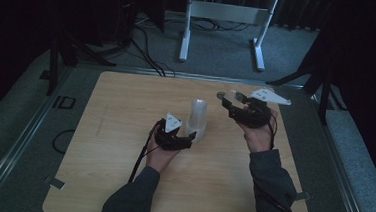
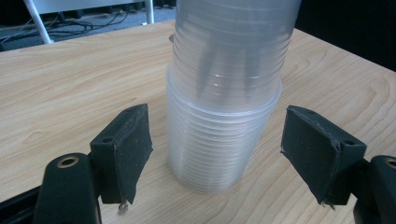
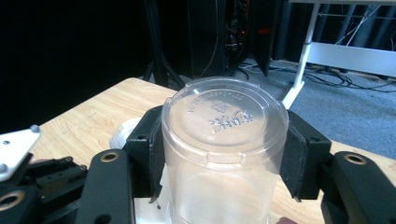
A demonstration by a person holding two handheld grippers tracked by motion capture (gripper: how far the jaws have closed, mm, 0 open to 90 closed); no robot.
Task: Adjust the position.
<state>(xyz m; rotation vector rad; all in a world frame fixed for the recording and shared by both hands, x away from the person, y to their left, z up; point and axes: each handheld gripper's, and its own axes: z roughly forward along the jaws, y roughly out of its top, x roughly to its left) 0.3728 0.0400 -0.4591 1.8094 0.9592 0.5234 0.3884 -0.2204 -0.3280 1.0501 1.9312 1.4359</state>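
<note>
Right claw (image 3: 219,154) clamps 1 clear cup (image 3: 223,140), bottom toward its camera, above the counter (image 1: 123,146). Left claw (image 2: 215,154) stands released, pads apart from the cup stack (image 2: 224,116) upright between them.

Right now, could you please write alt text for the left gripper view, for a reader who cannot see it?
A stack of clear plastic cups stands upside down on a light wooden table, between the two black pads of the left gripper, which are apart from it on both sides.

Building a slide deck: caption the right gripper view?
Right gripper shut on an upside-down clear plastic cup above the wooden table.
</note>
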